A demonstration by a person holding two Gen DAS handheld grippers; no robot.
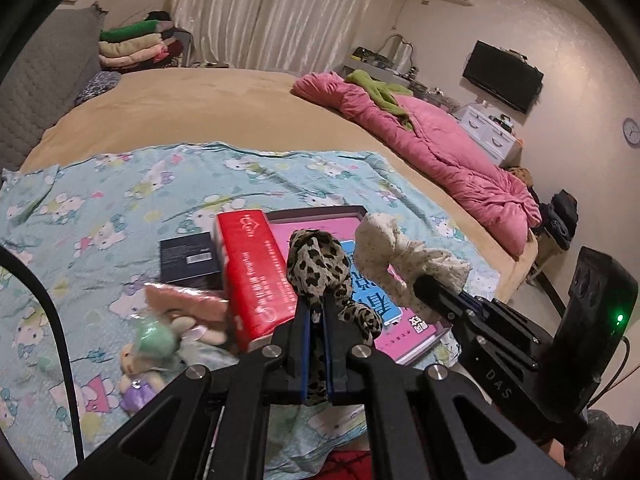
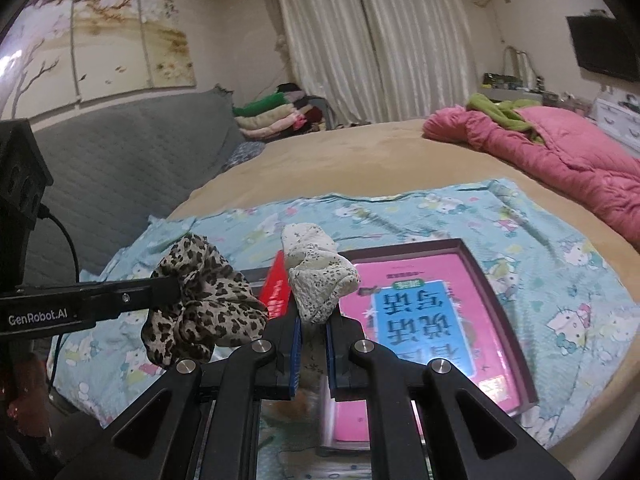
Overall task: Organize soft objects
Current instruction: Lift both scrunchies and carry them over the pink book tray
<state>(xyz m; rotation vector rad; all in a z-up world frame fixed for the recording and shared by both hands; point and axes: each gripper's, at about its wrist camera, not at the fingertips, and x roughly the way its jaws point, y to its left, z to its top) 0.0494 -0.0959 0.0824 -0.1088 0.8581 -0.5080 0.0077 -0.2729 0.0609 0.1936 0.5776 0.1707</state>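
Left gripper: jaws nearly closed, pinching the leopard-print scrunchie. Fabric is clamped between the blue pads; a bunched loop sticks out past the fingertips, and a short tail hangs to the right of the jaws. Long axis runs roughly along the fingers, pointing away toward the far side of the bed.

Right gripper: jaws narrowly open, clamped on the cream speckled scrunchie. The bundle sits at the fingertips and bulges above and beyond them, with its long axis roughly in line with the fingers and leaning slightly right.

Both scrunchies are held up off the bedding, side by side, leopard on the left, cream on the right, close but apart.

Below them on the Hello Kitty sheet: a pink book in a dark-rimmed tray, a red box just left of it, and a dark box further left. A small plush doll lies near left on the sheet. A pink quilt is bunched along the far right edge of the bed.
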